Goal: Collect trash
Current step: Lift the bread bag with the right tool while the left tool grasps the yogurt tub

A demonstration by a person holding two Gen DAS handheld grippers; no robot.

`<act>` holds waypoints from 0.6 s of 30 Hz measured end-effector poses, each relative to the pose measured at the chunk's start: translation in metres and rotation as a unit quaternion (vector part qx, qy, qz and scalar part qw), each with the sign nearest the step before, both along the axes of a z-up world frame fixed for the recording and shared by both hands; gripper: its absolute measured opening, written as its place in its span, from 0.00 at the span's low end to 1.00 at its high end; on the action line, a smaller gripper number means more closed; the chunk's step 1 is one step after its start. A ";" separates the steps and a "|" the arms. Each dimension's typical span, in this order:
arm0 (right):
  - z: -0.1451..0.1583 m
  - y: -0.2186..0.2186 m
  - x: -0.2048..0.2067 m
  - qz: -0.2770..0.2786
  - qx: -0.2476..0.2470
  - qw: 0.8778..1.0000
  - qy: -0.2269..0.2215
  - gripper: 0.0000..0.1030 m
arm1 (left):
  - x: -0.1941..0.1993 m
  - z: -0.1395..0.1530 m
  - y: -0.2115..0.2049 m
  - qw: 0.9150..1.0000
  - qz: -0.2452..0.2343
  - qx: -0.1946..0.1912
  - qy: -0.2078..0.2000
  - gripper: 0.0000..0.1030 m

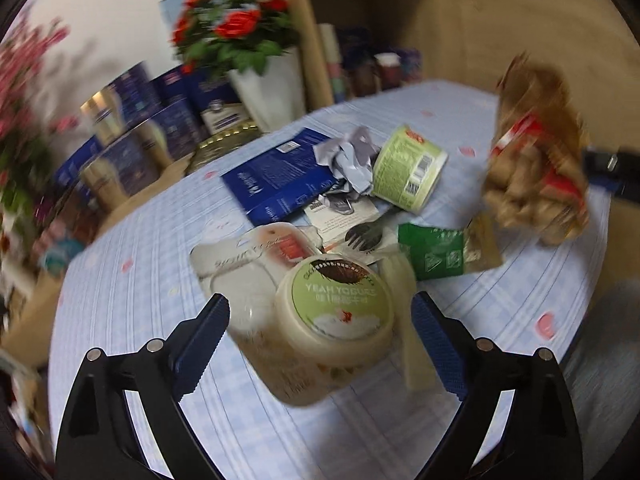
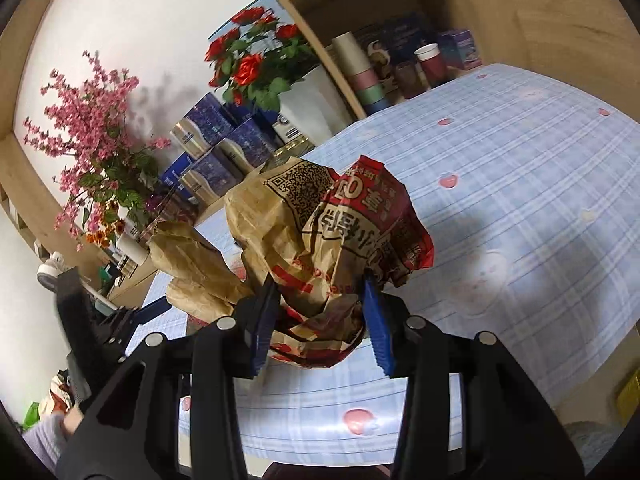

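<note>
Right now the left gripper (image 1: 320,340) is hanging over the heap of trash on the blue checked tablecloth (image 1: 140,280) with its jaws spread wide; the yogurt tub (image 1: 340,312) with the green "YEAH YOGURT" lid is sitting between the blue pads, but neither pad is pressing on it. A clear plastic package (image 1: 240,276) is lying under and beside the tub. Farther back, a dark blue carton (image 1: 276,180) is lying flat, a crumpled grey wrapper (image 1: 348,160) is resting against it, and a pale green cup (image 1: 412,168) is lying tipped on its side. A black plastic fork (image 1: 364,236) and a green sachet (image 1: 434,256) are lying between the cup and the tub.

The right gripper (image 2: 320,320) is clamping a crumpled brown paper bag (image 2: 320,220) with red print — its jaws are standing fairly narrow, pinching the bag's lower folds, and the bag is hanging clear above the cloth. From the left wrist view that bag (image 1: 536,168) is showing blurred at the right, well apart from the heap. A white pot of red roses (image 2: 256,64) is standing at the table's far edge.
</note>
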State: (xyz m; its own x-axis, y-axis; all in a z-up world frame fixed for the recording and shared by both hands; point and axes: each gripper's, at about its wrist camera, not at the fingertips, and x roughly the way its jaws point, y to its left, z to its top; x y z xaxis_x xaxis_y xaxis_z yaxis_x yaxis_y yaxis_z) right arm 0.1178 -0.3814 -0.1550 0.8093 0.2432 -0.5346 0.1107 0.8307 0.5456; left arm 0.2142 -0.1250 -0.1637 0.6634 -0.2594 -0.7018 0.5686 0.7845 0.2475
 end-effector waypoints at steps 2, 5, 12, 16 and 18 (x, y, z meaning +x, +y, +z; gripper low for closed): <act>0.000 -0.007 -0.004 -0.006 0.000 1.000 0.000 0.42 | 0.009 -0.004 -0.001 1.000 -0.024 0.017 0.002 0.87; -0.003 -0.016 -0.009 -0.015 0.003 1.000 0.003 0.42 | 0.015 -0.009 -0.003 0.998 -0.057 0.035 0.010 0.87; -0.009 -0.023 -0.011 -0.023 0.011 1.000 0.014 0.42 | 0.018 -0.028 -0.014 0.992 -0.087 0.086 0.018 0.87; -0.007 -0.020 -0.009 -0.021 0.010 1.000 0.016 0.42 | 0.019 -0.039 -0.015 0.990 -0.096 0.104 0.018 0.88; -0.006 -0.018 -0.007 -0.020 0.010 1.000 0.017 0.42 | 0.022 -0.039 -0.014 0.991 -0.090 0.098 0.017 0.88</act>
State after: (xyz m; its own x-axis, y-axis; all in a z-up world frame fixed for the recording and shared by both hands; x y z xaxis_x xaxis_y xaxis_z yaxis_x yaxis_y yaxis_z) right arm 0.1106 -0.3997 -0.1614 0.8000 0.2212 -0.5577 0.1634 0.8141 0.5573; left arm 0.2359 -0.1387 -0.2027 0.5940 -0.2269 -0.7718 0.7052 0.6086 0.3638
